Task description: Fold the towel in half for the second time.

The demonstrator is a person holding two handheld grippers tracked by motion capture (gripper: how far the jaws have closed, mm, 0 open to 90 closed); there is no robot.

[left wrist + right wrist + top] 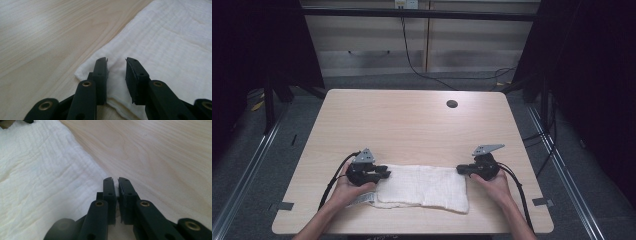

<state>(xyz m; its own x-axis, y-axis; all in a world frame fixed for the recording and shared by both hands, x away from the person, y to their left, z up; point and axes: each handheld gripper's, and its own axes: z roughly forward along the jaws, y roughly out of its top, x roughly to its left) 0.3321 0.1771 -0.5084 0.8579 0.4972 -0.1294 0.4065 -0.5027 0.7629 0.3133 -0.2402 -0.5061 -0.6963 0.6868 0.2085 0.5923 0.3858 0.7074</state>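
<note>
Jaws: left gripper (116, 75) gapes over the folded white cotton cloth (422, 186), nothing pinched; right gripper (117, 195) clamps its corner. Cloth lies at 6 o'clock on our pale wooden worktop (412, 120). We should close left squarely, then lift both evenly.

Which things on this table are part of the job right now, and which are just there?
In the job:
white towel, lying flat
left gripper, jaws apart over the towel's corner
right gripper, jaws nearly closed at the towel's corner

Just there:
round cable hole in the table
cable on the floor behind
</note>
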